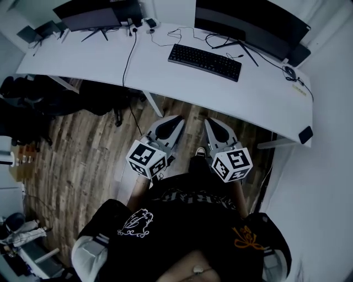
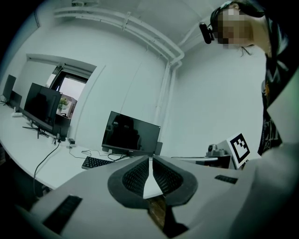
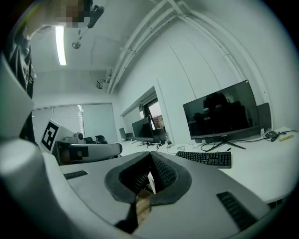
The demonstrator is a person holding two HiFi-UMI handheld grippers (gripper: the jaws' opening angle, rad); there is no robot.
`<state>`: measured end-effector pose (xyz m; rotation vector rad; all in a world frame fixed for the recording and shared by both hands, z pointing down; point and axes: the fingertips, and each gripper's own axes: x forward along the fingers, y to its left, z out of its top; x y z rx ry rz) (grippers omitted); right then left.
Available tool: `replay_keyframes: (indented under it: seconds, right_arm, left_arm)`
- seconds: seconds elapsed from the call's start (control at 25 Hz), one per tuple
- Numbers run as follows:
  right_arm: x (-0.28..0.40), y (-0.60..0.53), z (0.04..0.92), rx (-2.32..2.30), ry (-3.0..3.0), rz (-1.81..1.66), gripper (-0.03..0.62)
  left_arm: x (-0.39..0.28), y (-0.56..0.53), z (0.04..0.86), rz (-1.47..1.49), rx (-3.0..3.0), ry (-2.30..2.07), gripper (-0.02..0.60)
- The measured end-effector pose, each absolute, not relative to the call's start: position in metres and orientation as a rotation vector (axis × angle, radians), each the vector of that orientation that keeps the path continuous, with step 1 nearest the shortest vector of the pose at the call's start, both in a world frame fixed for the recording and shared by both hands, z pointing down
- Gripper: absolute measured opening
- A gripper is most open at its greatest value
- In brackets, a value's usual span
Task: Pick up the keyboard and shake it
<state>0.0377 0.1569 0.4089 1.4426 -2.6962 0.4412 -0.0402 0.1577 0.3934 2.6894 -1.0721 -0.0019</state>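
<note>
A black keyboard (image 1: 204,61) lies on the white desk (image 1: 165,77) in front of the right-hand monitor (image 1: 251,25); it also shows small in the left gripper view as the keyboard (image 2: 96,162) and in the right gripper view as the keyboard (image 3: 205,158). My left gripper (image 1: 175,122) and right gripper (image 1: 210,124) are held side by side over the wooden floor, short of the desk's front edge and well clear of the keyboard. Both are shut with nothing between the jaws, as the left gripper (image 2: 150,160) and right gripper (image 3: 151,155) show in their own views.
A second monitor (image 1: 94,14) stands at the desk's left, with cables (image 1: 130,49) trailing over the edge to the floor. A mouse (image 1: 289,71) lies right of the keyboard. Dark chairs and bags (image 1: 27,99) crowd the floor at left. A wall (image 1: 331,182) runs along the right.
</note>
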Motion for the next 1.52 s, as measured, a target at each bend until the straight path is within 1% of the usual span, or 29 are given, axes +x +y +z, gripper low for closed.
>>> replay_keyframes:
  seconds: [0.28, 0.68, 1.0, 1.24, 1.52]
  right_arm:
    - [0.094, 0.075, 0.407, 1.416, -2.721, 0.478, 0.011]
    - [0.137, 0.012, 0.420, 1.351, -2.752, 0.537, 0.011]
    - [0.146, -0.002, 0.432, 1.319, -2.758, 0.596, 0.011]
    - [0.140, -0.003, 0.442, 1.295, -2.753, 0.638, 0.011]
    - [0.142, -0.020, 0.450, 1.336, -2.714, 0.650, 0.011]
  left_arm:
    - [0.005, 0.083, 0.390, 0.008, 2.647, -1.140, 0.025]
    - [0.034, 0.027, 0.393, 0.042, 2.586, -1.257, 0.026]
    - [0.036, 0.020, 0.401, 0.081, 2.549, -1.311, 0.026]
    - [0.024, 0.022, 0.408, 0.096, 2.504, -1.346, 0.026]
    - [0.023, -0.003, 0.420, 0.108, 2.502, -1.292, 0.026]
